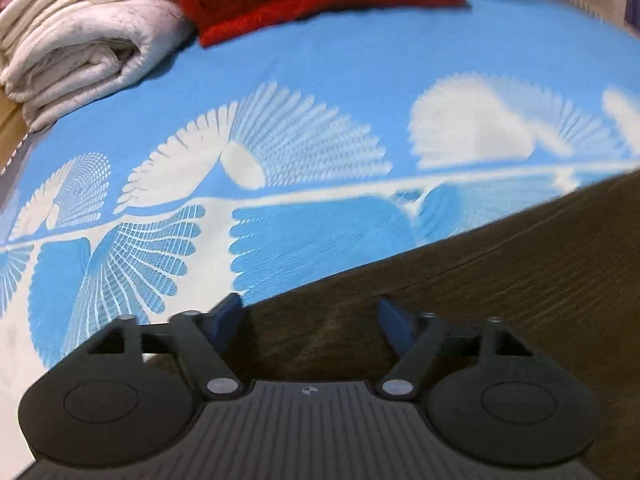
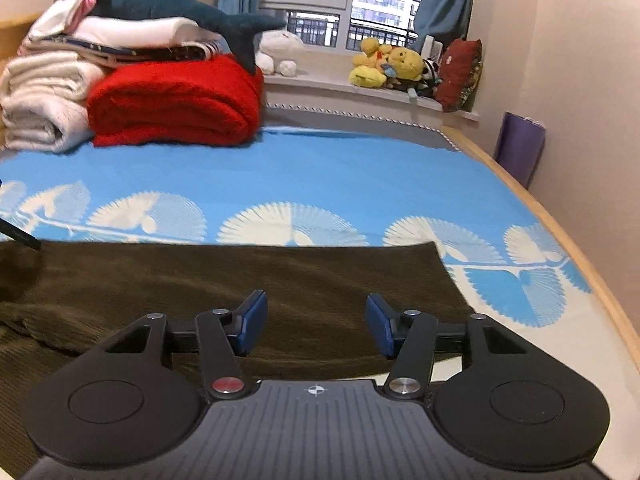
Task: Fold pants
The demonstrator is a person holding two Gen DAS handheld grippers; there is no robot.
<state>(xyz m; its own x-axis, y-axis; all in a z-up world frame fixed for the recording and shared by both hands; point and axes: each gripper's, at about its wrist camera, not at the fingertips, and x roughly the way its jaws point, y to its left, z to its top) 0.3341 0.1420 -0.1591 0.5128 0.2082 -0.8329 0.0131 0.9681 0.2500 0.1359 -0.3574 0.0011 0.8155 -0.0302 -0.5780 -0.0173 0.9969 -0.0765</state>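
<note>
Dark brown ribbed pants (image 2: pixel 248 280) lie flat across the blue and white bedspread (image 2: pixel 320 168), with a straight far edge and a squared right end. My right gripper (image 2: pixel 316 304) hovers low over the pants near that right end. Its blue pads stand apart and nothing is pinched between them. In the left wrist view the pants (image 1: pixel 480 264) fill the lower right. My left gripper (image 1: pixel 311 312) is open over their far edge, its left fingertip (image 1: pixel 234 310) just over the bedspread (image 1: pixel 360 80).
A folded red blanket (image 2: pixel 176 100) and white quilts (image 2: pixel 40 96) are stacked at the far left of the bed, with a plush shark (image 2: pixel 192 8) on top. Plush toys (image 2: pixel 384 64) sit on the window sill. The wooden bed edge (image 2: pixel 560 240) runs along the right.
</note>
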